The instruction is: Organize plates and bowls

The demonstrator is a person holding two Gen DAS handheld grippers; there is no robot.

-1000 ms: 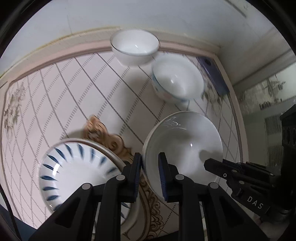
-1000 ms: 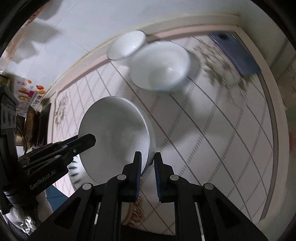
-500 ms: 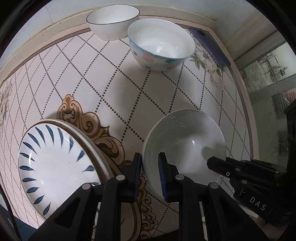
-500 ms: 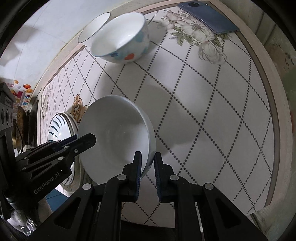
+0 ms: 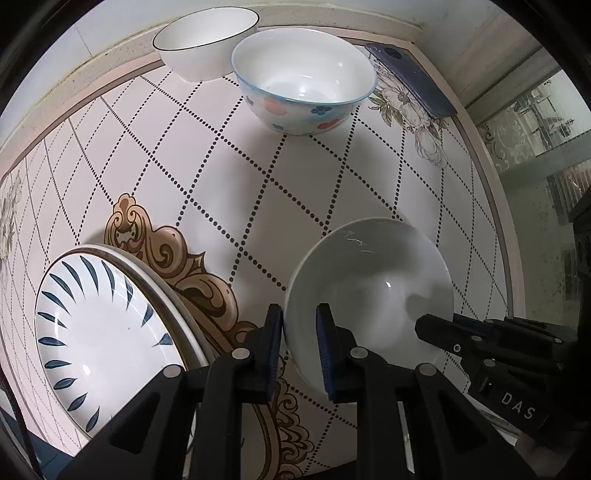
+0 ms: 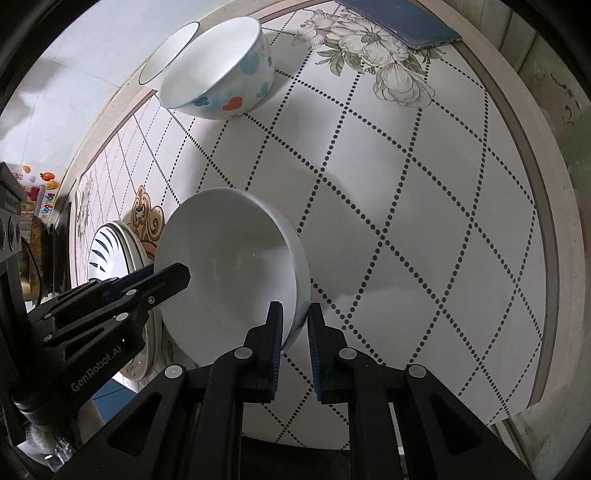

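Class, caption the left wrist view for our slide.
Both grippers' fingers pinch a white bowl beside a striped plate.

You work over a white surface [image 5: 303, 206] with dotted diamond lines, corner flowers [image 6: 388, 51] and a gold scroll [image 5: 173, 254]. A pale wall [image 5: 122, 22] backs it, with patterned glass [image 5: 535, 122] at its right.

left wrist: I look steeply down, close over the plain white ceramic bowl [image 5: 369, 291] | right wrist: I look steeply down on the same bowl [image 6: 229, 269] from its opposite rim | shared: that bowl, the white floral-print bowl [image 5: 303, 81] [image 6: 218, 74], the dotted-diamond tabletop [image 5: 240, 184] [image 6: 406, 221], each other's gripper
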